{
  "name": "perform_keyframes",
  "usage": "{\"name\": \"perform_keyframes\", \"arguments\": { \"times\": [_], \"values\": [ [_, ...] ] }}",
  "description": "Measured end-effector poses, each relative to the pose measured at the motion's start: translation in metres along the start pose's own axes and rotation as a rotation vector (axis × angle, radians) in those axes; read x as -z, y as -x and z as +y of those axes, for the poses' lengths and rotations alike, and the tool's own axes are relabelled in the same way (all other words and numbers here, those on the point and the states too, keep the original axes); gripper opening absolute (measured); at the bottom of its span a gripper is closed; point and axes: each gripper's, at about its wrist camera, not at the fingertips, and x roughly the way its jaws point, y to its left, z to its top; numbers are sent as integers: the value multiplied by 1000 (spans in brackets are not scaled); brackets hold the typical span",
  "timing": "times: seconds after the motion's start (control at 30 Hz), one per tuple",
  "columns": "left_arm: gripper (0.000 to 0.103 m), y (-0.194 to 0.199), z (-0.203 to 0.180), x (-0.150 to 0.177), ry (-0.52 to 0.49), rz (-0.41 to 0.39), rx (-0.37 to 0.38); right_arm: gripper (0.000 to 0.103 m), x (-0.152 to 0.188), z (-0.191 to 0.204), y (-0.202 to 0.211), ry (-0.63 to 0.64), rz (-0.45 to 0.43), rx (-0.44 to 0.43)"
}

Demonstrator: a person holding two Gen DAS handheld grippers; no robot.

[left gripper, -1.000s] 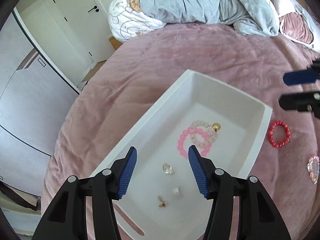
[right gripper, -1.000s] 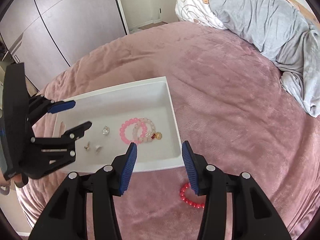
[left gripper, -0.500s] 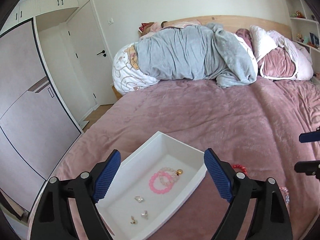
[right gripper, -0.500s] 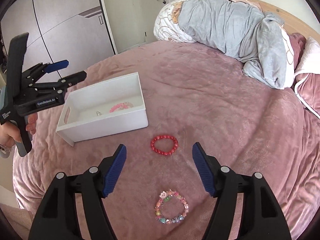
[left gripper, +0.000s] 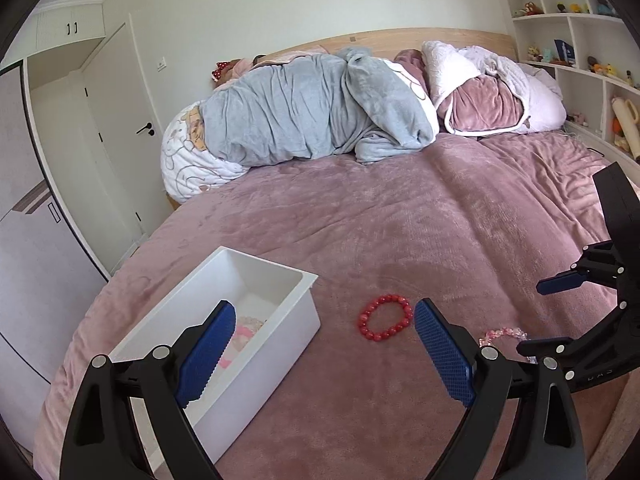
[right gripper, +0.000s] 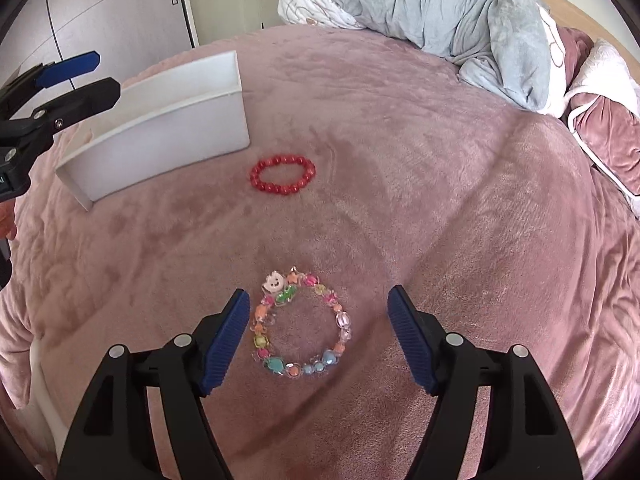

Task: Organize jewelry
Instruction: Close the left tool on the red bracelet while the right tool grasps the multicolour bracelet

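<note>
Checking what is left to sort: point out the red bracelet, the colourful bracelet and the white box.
red bracelet [right gripper: 283, 175]: right wrist view, a front bead.
colourful bracelet [right gripper: 274, 284]: right wrist view, its white charm.
white box [right gripper: 168, 136]: right wrist view, outer side wall.

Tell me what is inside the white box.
In the white box, pink and pale bead bracelets show beside the left gripper's finger. That finger and the near wall cover the rest of the floor.
</note>
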Motion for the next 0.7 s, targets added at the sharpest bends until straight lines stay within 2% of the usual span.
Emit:
{"name": "perform_keyframes", "arguments": {
  "times": [0.2,0.4,0.6,0.7],
  "values": [
    [90,-36,-16,10,3,31,75,71,4,-12,-20,-56,66,-22],
    [80,-78,-44,9,-97,58,139,71,9,-24,-36,-93,107,-25],
    [62,-132,-53,8,-34,143,219,71,13,-29,-62,-94,144,-63],
    [58,-157,-57,11,-21,186,244,71,12,-30,-67,-90,144,-79]
  ]
}}
